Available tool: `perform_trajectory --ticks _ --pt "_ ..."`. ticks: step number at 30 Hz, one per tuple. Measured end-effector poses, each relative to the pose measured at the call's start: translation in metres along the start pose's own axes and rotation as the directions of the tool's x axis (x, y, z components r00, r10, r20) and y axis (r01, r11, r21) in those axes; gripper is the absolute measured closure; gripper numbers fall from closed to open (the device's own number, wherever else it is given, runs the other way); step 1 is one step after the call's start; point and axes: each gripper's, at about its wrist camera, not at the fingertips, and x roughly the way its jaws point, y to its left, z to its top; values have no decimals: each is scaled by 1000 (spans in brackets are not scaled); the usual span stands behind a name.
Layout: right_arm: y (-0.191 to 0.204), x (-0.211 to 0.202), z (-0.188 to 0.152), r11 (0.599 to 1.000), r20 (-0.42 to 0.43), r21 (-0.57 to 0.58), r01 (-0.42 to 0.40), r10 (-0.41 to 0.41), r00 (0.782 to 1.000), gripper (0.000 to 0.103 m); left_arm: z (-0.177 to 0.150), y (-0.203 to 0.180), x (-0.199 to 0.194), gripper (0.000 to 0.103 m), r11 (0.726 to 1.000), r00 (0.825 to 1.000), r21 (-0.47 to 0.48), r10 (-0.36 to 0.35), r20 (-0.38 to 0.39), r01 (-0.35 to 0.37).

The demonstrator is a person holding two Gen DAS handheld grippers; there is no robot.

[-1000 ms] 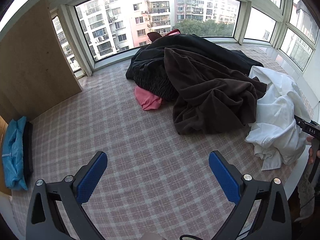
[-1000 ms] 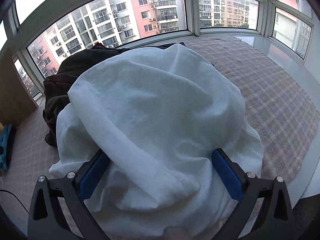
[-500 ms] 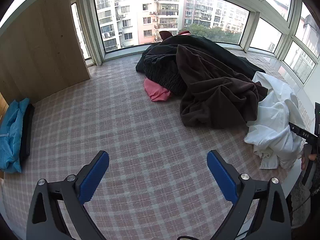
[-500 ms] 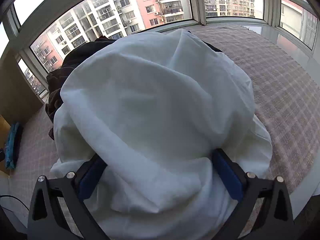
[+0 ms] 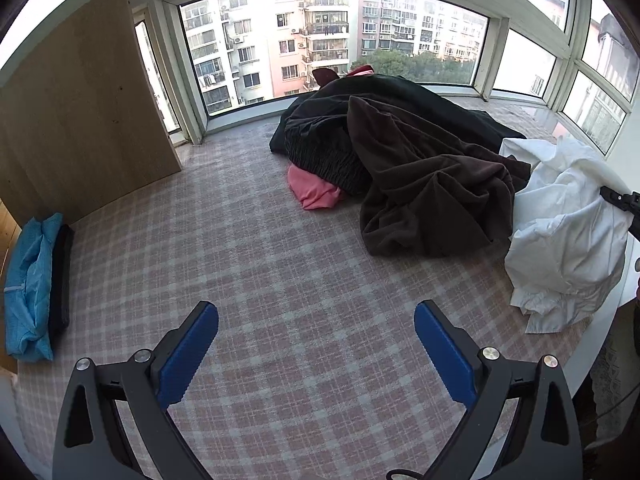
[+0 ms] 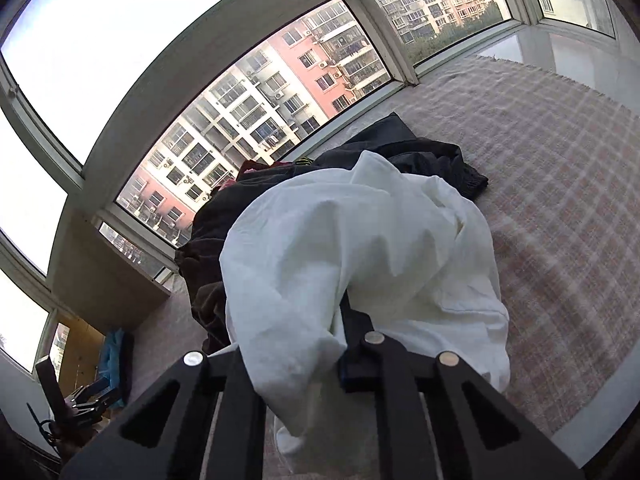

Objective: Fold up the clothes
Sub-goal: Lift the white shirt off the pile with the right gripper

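The right tool point(image 6: 296, 360) has its two black fingers drawn close together on a bunched fold of the white garment point(image 6: 360, 248), whose cloth drapes over and between them. In the right wrist view that garment fills the middle, and the dark clothes pile point(image 6: 420, 152) lies behind it toward 12 o'clock on the plaid bed cover point(image 6: 560, 168).

The left tool point(image 5: 316, 340) hangs spread wide, its blue pads point(image 5: 188, 352) far apart, with nothing between them but bare plaid bed cover point(image 5: 280, 272). From the left wrist view the white garment point(image 5: 560, 232) sits at about 3 o'clock near the bed's right edge, where a black part of the right tool point(image 5: 620, 200) touches it. Just beside it, toward 1 o'clock, is a crumpled brown garment point(image 5: 432, 192), lying against the dark clothes pile point(image 5: 380, 120). A pink garment point(image 5: 312, 190) pokes out from under that pile at 12 o'clock. Far over at 9 o'clock a folded blue cloth point(image 5: 28, 288) rests beside a wooden panel point(image 5: 80, 112). Windows point(image 5: 320, 40) ring the far side, showing apartment blocks.
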Motion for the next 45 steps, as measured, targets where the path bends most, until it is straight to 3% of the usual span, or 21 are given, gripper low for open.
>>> perform_trajectory --ticks 7,13,19,27,30,33,35,37,39,41,45 --pt "91 -66 88 983 182 -180 -42 75 980 94 8 18 -15 4 1000 999 -12 27 42 -27" --pt "212 -129 135 916 284 -388 -107 229 931 95 13 51 -49 4 997 989 -56 65 132 -58" --pt "342 -158 120 804 267 -574 -157 365 892 95 10 91 -83 4 992 975 -103 95 203 -75" --pt "426 -97 68 753 94 -574 -322 451 888 95 -27 155 -115 4 978 963 -159 164 214 -132" --pt "443 -40 27 755 -38 -529 -388 435 899 92 -43 183 -126 4 965 954 -192 217 206 -179" --pt "454 43 -44 747 -280 -517 -417 313 908 77 -58 210 -130 4 952 951 -224 252 179 -210" --pt "443 89 -90 760 -408 -516 -395 187 894 77 -67 222 -129 4 948 954 -232 257 154 -218" --pt "416 118 -120 799 -496 -462 -385 128 859 77 -74 229 -124 4 951 959 -219 251 129 -219" --pt "378 124 -129 848 -527 -374 -375 138 839 77 -80 224 -115 4 959 965 -184 239 111 -216" --pt "339 117 -130 884 -511 -307 -353 160 845 77 -83 209 -99 4 974 976 -129 200 82 -188" --pt "298 98 -132 900 -500 -271 -340 171 849 77 -86 165 -65 4 995 996 -23 93 13 -93"
